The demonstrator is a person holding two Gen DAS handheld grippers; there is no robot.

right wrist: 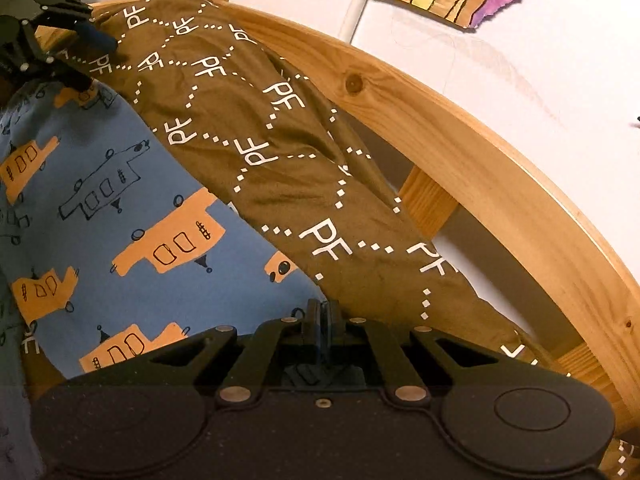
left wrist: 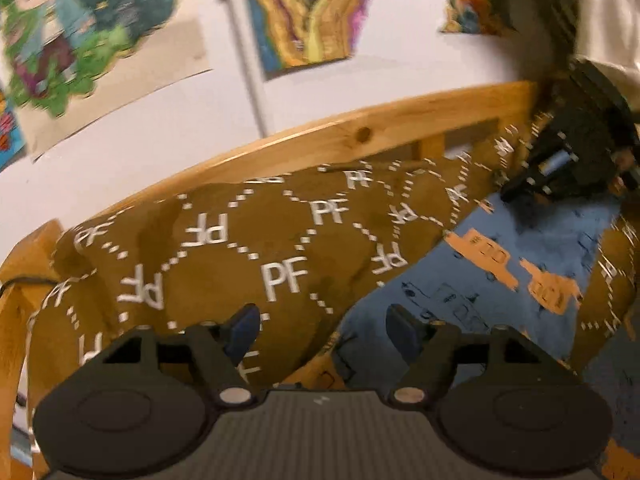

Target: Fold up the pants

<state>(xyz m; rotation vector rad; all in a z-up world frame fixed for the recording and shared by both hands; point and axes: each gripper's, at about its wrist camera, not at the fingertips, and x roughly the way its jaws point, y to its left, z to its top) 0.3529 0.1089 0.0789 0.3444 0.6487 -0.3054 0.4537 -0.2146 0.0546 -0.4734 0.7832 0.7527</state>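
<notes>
Closest to the left lens, the left claw [left wrist: 322,326] stands with its pads apart and nothing between them; brown pants [left wrist: 224,256] lie just beyond, toward 11 o'clock. In the right view, the right claw [right wrist: 320,320] is pinched together on an edge of the pants [right wrist: 256,160], at about 12 o'clock from its fingers. From there the cloth runs up to 11 o'clock along the wooden bed rail [right wrist: 480,152], where the left claw [right wrist: 86,46] sits open beside the far end.

Judging by this, one end has been let go while the other is gripped, so a fold is under way but far from finished: the garment is long, rumpled and partly draped against the rail rather than flat.

Next, the left claw needs a fresh hold on the loose end or a leg seam, and both ends should be drawn onto the blue bed sheet [left wrist: 520,272] with orange vehicles, at 2 o'clock in the left view, to lay the pants smooth.

In the way: the rail may snag cloth. Drawings [left wrist: 308,12] hang on the wall at 12 o'clock, well clear.
</notes>
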